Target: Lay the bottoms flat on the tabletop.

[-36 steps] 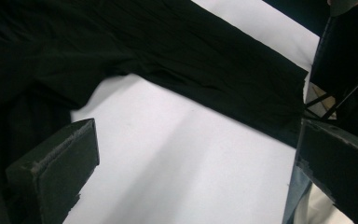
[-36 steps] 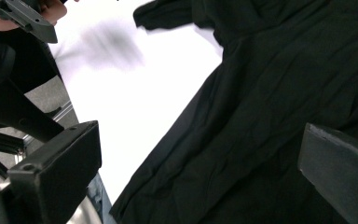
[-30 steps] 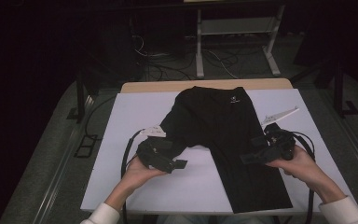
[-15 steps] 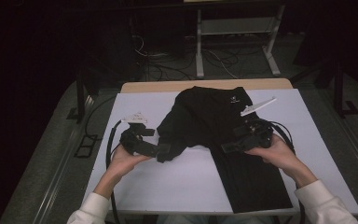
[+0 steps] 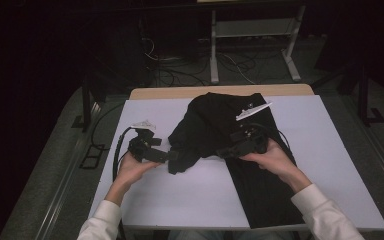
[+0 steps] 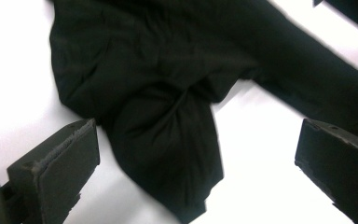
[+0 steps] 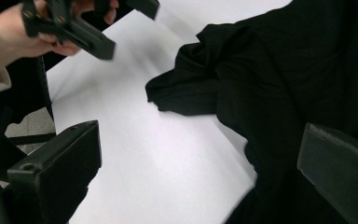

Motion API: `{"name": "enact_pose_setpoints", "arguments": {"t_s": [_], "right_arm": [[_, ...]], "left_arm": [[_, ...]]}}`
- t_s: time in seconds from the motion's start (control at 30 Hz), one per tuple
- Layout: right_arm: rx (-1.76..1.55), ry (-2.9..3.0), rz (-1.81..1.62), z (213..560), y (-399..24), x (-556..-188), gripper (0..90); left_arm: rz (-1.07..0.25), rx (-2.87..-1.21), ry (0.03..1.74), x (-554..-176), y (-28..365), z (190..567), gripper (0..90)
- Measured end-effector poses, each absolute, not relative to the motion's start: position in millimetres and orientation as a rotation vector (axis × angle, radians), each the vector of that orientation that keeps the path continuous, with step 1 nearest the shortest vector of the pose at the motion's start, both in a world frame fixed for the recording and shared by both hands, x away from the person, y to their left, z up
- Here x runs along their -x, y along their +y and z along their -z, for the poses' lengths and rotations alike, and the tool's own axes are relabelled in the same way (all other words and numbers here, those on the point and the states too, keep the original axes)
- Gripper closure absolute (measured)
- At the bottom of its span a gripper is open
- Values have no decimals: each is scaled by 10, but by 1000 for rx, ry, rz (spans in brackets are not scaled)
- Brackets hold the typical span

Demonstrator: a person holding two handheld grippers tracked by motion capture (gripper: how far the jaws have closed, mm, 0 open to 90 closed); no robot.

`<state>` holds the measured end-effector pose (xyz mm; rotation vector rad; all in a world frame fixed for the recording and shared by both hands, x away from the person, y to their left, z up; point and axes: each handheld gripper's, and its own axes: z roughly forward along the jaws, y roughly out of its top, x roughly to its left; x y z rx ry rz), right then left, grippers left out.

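So right now I've got both claws over the white table (image 5: pixel 190 195) with the black garment (image 5: pixel 220 130) lying crumpled between them. My left gripper (image 6: pixel 196 154) has its jaws spread wide apart, nothing pinched, and a folded lobe of the black garment (image 6: pixel 168 116) sits right in front of it, running down into the gap between the jaws without touching either pad as far as I can see. From the high view the left gripper (image 5: pixel 167 156) is just beside the garment's near-left corner. My right gripper (image 7: pixel 200 163) is also wide open, holding nothing; the cloth (image 7: pixel 270 93) is ahead of it and off toward its right jaw, with bare white table in front of the left jaw. From above, the right gripper (image 5: pixel 225 151) hovers over the long strip of fabric running toward me. Can't tell if it's actually touching the cloth.
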<state>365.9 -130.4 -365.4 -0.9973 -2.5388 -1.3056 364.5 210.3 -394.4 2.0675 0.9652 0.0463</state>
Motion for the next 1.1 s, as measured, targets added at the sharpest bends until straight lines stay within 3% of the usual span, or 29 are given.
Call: {"name": "enact_pose_setpoints", "arguments": {"t_s": [0.23,0.53,0.57,0.6,0.7,0.73,0.77,0.9,0.97,1.1], "right_arm": [[985,-2534,1288,3783,-1052,-3717,0],[980,-2496,1277,3969,-728,-3779,1],[984,-2486,1274,4005,-679,-3794,1],[984,-2486,1274,4005,-679,-3794,1],[988,-2480,1268,4054,-629,-3811,1],[993,-2477,1261,4086,-611,-3823,1],[993,-2477,1261,4086,-611,-3823,1],[1007,-2474,1247,4133,-597,-3840,17],[999,-2466,1254,4145,-592,-3838,50],[989,-2462,1256,4161,-559,-3816,72]], "left_arm": [[-16,-2091,998,-3661,2134,4131,41],[-10,-2136,1012,-3629,2155,4337,166],[-12,-2157,1006,-3625,2141,4351,240],[-16,-2180,1002,-3622,2122,4366,240],[-84,-2233,1004,-3610,2057,4384,363],[-96,-2235,1011,-3611,2046,4382,538],[-105,-2242,1008,-3610,2041,4382,538],[-46,-2236,1019,-3623,2064,4400,839],[-6,-2208,1029,-3622,2086,4411,889],[80,-2126,1025,-3595,2108,4400,896]]}}
